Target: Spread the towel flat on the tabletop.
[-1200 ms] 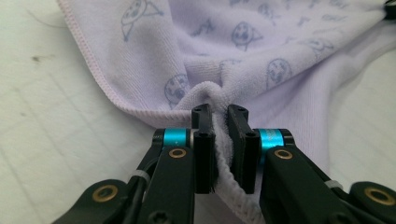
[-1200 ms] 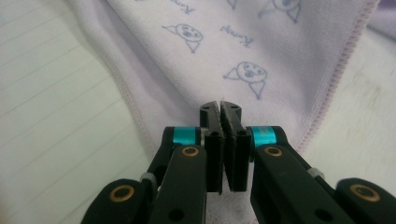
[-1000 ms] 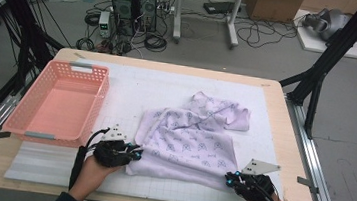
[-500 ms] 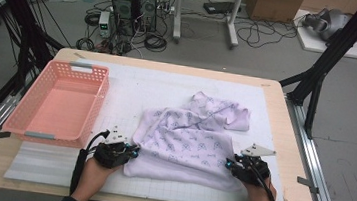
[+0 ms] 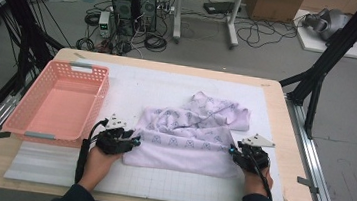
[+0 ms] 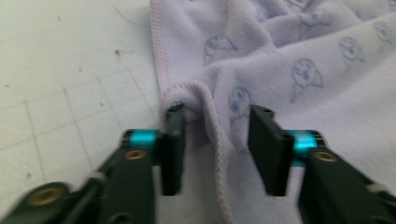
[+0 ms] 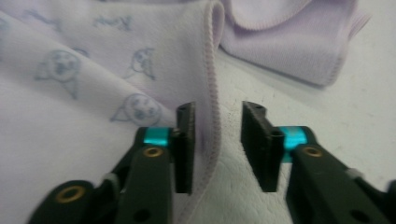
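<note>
Right tool (image 5: 234, 150) moved in, towel (image 5: 189, 142) print – perhaps faces

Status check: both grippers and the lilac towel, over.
Left gripper and right gripper just opened, jaws straddling towel hems, not clamped. Lilac towel lies rumpled on mat. Pink basket off left, nothing blocking.

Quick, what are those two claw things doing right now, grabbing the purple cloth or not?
Left gripper: jaws just opened, astride the lilac towel's hem, not pinching it.
Right gripper: jaws just opened, the towel's edge between them, not gripped.
</note>
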The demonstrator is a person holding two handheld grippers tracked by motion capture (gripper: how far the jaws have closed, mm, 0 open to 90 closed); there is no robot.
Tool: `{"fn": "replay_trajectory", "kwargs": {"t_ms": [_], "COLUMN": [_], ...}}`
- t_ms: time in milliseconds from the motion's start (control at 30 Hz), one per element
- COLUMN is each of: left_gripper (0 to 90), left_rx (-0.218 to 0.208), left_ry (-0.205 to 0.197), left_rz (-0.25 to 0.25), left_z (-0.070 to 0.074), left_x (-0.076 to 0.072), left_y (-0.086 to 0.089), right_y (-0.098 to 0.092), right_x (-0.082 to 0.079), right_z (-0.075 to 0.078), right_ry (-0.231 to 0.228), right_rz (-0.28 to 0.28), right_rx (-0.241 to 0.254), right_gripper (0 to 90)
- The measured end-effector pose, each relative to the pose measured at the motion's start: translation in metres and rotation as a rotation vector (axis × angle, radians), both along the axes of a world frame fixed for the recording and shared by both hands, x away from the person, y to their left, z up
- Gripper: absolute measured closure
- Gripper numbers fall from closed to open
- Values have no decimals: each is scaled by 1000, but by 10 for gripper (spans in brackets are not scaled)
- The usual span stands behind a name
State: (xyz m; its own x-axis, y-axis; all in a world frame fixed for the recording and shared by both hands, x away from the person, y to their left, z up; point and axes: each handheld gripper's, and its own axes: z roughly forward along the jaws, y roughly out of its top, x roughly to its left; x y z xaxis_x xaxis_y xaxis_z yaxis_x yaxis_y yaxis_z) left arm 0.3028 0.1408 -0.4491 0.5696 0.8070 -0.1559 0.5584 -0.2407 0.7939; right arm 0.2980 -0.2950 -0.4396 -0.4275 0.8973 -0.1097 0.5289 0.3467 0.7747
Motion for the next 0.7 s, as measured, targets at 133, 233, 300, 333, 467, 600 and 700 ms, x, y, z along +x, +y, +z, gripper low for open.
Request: {"fn": "replay_trajectory", "kwargs": {"t_ms": [133,233,300,333,467,600,700], "left_gripper": [392,316,301,305,413,597,821], "left_rx": [-36,-58,-51,-44,-18,46,46], "left_ry": [6,3,18,25,12,-17,-8], "left_rz": [-13,-22,-30,-30,-64,-97,-144], "left_z": [0,0,-2,-3,-3,-2,-1], "left_x": [-10,-16,-19,-21,-26,-32,-34], "left_y": [8,9,11,11,12,10,14], "right_y": [-8,-15,-19,-21,-22,-21,-21], "right_x": [-18,-33,-41,-44,-50,-50,-51], "right_z": [5,7,6,5,-5,-8,-7], "right_ry": [0,8,18,30,91,128,142], "right_rz": [44,76,93,103,148,166,196], "right_rx": [53,67,73,80,66,91,117], "right_gripper": [482,421,359,323,277,570,817]}}
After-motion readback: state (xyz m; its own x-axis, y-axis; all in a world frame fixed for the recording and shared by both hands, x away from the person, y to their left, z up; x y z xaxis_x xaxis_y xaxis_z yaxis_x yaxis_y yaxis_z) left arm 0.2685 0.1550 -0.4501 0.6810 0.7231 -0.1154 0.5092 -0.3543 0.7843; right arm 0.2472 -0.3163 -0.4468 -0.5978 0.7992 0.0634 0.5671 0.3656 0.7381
